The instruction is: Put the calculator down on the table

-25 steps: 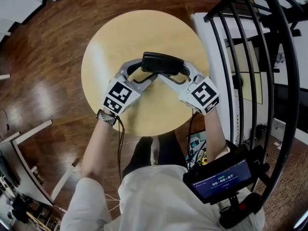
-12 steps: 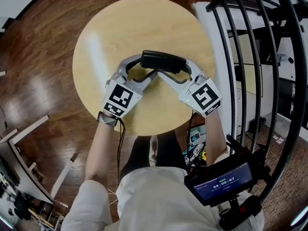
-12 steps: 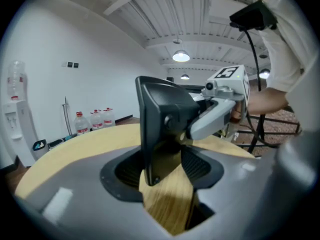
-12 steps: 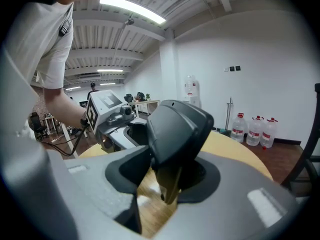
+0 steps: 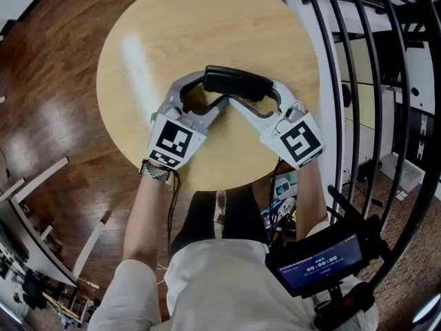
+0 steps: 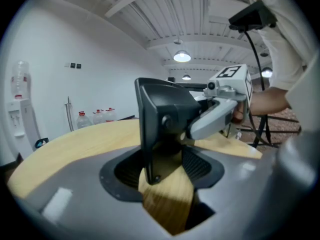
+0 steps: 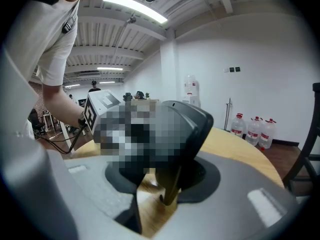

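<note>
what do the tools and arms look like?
Both the left tool and right tool: light grey curved bodies, black ribbed pads, each with a white cube of black square markers. Black cable runs from the left one, past a wristwatch. White short-sleeved shirt. Left jaws have just been opening, calculator end between them.

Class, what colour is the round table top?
Pale wood-grain table, best in the head view.
</note>
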A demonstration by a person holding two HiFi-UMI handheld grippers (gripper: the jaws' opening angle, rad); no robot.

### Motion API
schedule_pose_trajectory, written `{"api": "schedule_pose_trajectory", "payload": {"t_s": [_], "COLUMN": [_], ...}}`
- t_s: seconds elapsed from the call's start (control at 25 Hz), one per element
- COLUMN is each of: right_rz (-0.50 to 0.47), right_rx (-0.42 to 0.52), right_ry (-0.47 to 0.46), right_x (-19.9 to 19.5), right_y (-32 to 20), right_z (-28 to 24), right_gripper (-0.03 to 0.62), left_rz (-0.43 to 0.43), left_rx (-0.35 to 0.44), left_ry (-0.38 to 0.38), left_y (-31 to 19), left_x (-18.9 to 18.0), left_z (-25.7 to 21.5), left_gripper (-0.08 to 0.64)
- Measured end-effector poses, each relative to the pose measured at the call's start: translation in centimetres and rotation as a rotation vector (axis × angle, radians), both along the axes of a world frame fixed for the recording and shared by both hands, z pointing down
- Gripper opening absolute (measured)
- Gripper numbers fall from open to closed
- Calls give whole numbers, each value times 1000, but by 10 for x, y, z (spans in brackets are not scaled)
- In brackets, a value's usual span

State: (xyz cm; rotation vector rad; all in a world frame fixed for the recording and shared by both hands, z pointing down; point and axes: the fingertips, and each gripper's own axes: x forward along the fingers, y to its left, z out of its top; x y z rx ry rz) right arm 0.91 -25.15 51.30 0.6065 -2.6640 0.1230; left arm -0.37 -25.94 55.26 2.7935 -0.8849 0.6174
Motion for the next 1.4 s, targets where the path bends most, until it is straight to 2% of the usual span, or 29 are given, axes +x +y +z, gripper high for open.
{"api": "schedule_pose_trajectory", "payload": {"t_s": [0.16, 0.44, 0.6, 0.76, 0.96, 1.24, 1.4], "right_rz": [1, -1, -7, -8, -6, 47, 60], "right_rx": [29, 101, 113, 129, 146, 99, 144], "right_ry": [8, 85, 124, 158, 178, 112, 161], "right_x": [-1, 7, 11, 13, 12, 17, 18], "right_y": [5, 6, 9, 10, 15, 19, 21], "right_z": [3, 9, 10, 14, 20, 24, 26], "right_gripper": [156, 133, 133, 133, 133, 135, 130], "left_rz": [-9, 7, -12, -33, -40, -42, -34], "left_rx": [7, 35, 65, 84, 66, 33, 13], "left_ry": [-2, -28, -60, -64, -46, -34, -11], "left_y": [6, 8, 5, 3, 8, 23, 33], "left_x": [-5, -8, -8, -8, -9, -12, -8], "left_z": [1, -9, -11, -11, -5, 4, 2], "left_gripper": [256, 255, 188, 164, 163, 163, 166]}}
